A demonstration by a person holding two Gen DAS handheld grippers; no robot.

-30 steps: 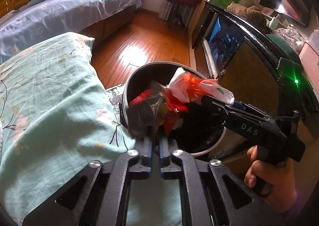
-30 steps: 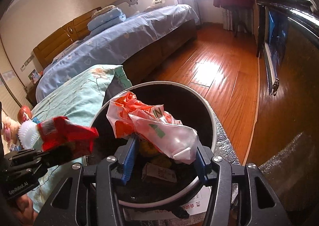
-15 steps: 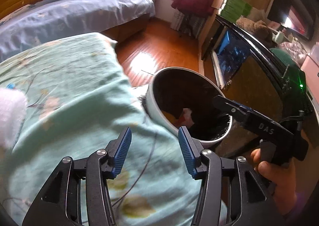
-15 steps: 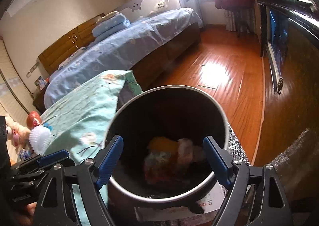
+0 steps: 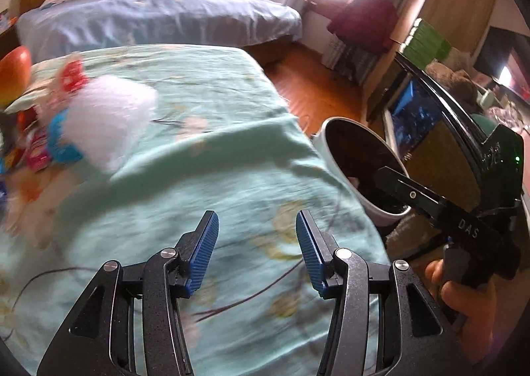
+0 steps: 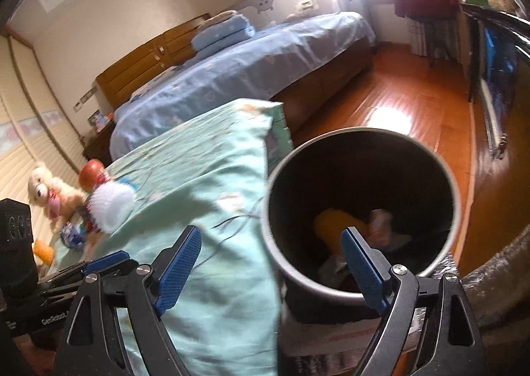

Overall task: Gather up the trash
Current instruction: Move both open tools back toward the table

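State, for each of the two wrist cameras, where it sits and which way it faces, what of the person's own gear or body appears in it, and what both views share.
Left wrist: on the left gripper, jaws open, facing across the green bedcover; right gripper and a hand show.
Right wrist: on the right gripper, jaws open, looking down into the trash bin; left gripper shows.
Shared: bin, bedcover, white fluffy toy, blue bed.

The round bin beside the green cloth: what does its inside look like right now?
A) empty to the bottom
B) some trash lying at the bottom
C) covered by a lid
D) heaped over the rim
B: the bin is open, with crumpled trash low inside.
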